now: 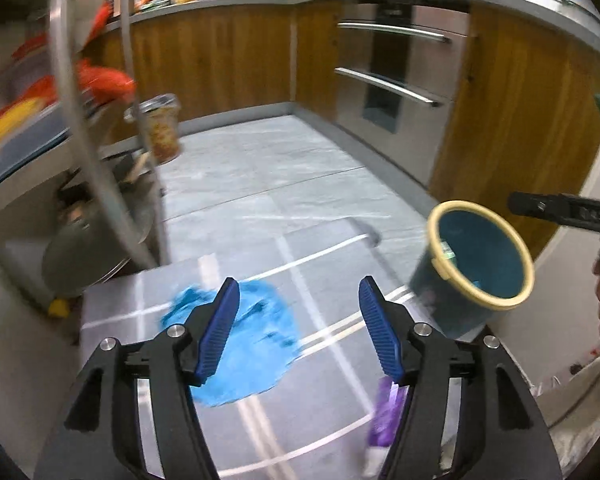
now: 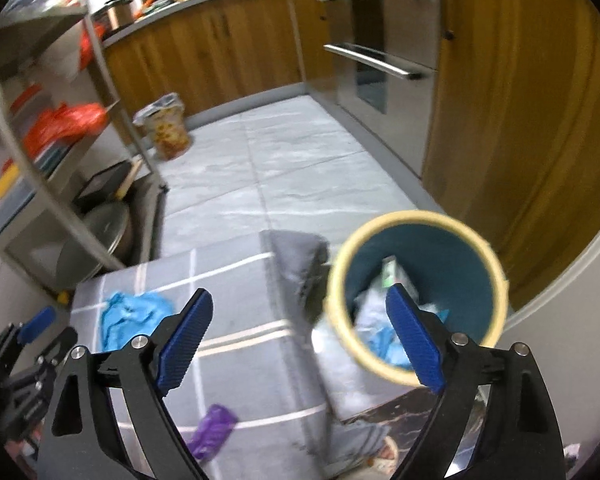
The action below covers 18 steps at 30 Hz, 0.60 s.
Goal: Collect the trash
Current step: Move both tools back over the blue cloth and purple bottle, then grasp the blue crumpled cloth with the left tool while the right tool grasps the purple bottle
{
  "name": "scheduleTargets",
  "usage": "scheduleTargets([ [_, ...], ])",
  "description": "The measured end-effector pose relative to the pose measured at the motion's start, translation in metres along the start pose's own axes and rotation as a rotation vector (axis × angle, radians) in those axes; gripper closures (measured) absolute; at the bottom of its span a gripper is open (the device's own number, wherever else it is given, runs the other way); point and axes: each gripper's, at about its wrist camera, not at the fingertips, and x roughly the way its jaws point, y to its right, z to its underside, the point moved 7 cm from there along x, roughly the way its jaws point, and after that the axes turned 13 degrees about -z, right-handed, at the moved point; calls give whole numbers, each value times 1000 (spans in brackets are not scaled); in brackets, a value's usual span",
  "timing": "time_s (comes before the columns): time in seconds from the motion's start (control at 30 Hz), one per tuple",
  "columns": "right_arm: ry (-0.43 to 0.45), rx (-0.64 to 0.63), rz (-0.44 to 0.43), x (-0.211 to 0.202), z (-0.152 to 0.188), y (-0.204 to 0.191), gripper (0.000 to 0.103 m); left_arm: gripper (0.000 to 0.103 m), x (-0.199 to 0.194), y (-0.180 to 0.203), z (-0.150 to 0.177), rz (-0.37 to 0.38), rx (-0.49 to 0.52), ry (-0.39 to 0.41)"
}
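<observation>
A crumpled blue piece of trash (image 1: pixel 248 340) lies on a grey checked cloth (image 1: pixel 324 360); my left gripper (image 1: pixel 298 332) hovers open above it, holding nothing. The same blue piece shows in the right wrist view (image 2: pixel 130 318). A purple wrapper (image 1: pixel 384 412) lies nearer on the cloth, also in the right wrist view (image 2: pixel 214 430). A teal bin with a cream rim (image 1: pixel 480 256) stands at the cloth's right edge. In the right wrist view the bin (image 2: pixel 416 296) holds paper and blue scraps. My right gripper (image 2: pixel 300 332) is open and empty, its right finger over the bin's mouth.
A metal rack (image 2: pixel 60 152) with pots, orange bags and boxes stands at the left. A printed bag-lined bin (image 2: pixel 168 130) sits on the grey floor (image 2: pixel 300 160). Wooden cabinets (image 2: pixel 520 100) and an oven (image 2: pixel 376 40) line the right and back.
</observation>
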Motion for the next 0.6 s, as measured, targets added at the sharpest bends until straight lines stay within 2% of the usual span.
scheduleTargets([
  [0.2,-91,-23,2,28,56,-48,13,29,4,-54,25,-72,-61,-32],
  [0.33,-148,8,20,50,97,-61,13,28,16,-79,39,-90,-128,-60],
  [0.5,-175,-11,57,72,135,-71,14,28,33,-90,51,-127,-132,-66],
  [0.6,-211,-29,48,85,155,-77,15,28,56,-93,62,-142,-113,-107],
])
